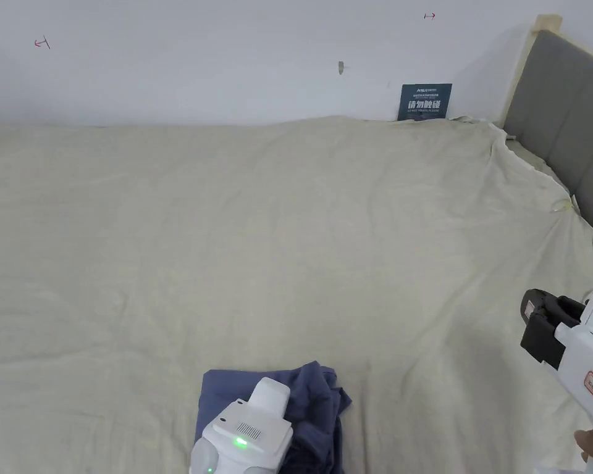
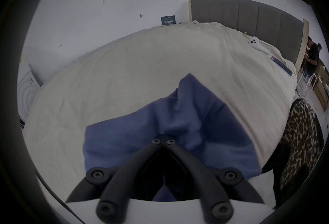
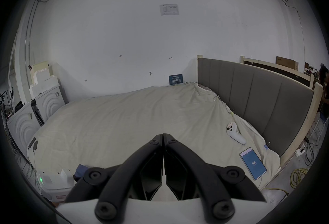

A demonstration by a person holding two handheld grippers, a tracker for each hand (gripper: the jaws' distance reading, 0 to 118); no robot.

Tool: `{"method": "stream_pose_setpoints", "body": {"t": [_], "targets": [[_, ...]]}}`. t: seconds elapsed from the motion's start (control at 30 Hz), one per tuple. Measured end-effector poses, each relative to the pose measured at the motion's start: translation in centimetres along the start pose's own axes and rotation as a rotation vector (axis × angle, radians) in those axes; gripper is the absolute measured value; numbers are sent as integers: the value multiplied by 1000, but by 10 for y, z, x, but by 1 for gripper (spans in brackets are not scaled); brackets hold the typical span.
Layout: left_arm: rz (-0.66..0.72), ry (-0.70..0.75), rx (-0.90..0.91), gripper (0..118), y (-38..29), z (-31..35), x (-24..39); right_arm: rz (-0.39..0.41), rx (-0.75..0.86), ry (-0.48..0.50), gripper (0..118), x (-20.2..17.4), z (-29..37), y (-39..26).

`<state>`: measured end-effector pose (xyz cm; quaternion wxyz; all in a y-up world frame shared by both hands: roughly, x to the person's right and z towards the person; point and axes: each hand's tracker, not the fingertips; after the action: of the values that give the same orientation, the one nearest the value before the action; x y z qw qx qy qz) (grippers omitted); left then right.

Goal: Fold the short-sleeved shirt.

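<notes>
A dark blue short-sleeved shirt (image 1: 317, 395) lies bunched on the beige bed sheet (image 1: 289, 234), at the near edge. In the left gripper view the shirt (image 2: 192, 117) gathers into folds toward my left gripper (image 2: 162, 141), whose jaws are shut on a pinch of the cloth. From the head view the gripper's white body (image 1: 246, 432) covers its tips. My right gripper (image 1: 536, 324) hovers over the right side of the bed, well away from the shirt. Its jaws (image 3: 162, 136) are shut with nothing between them. A corner of the shirt (image 3: 81, 169) shows beside the left gripper's white body (image 3: 53, 179).
A grey headboard (image 1: 567, 123) bounds the bed on the right, and a white wall with a small blue sign (image 1: 424, 102) stands behind. A phone (image 3: 252, 163) and a white controller (image 3: 235, 132) lie near the headboard. White cabinets (image 3: 48, 101) stand on the left. Another person (image 2: 312, 60) is beyond the headboard.
</notes>
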<state>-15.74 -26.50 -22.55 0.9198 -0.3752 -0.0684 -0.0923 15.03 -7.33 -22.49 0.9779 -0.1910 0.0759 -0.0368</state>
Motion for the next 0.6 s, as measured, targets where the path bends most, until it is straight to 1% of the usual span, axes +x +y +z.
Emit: {"method": "stream_pose_setpoints", "body": {"t": [0.07, 0.23, 0.37, 0.43, 0.6], "targets": [[15, -25, 12, 0, 4, -1, 8, -2, -2, -7, 0, 2, -1, -1], [-31, -71, 32, 0, 12, -2, 36, -12, -6, -11, 0, 4, -2, -1], [-27, -98, 31, 0, 17, -10, 53, -11, -8, -15, 0, 5, -1, -1], [-63, -117, 45, 0, 16, -9, 64, -8, -12, -19, 0, 6, -2, -1], [-65, -121, 32, 0, 16, -11, 66, -7, -16, -26, 0, 8, 0, -2]]}}
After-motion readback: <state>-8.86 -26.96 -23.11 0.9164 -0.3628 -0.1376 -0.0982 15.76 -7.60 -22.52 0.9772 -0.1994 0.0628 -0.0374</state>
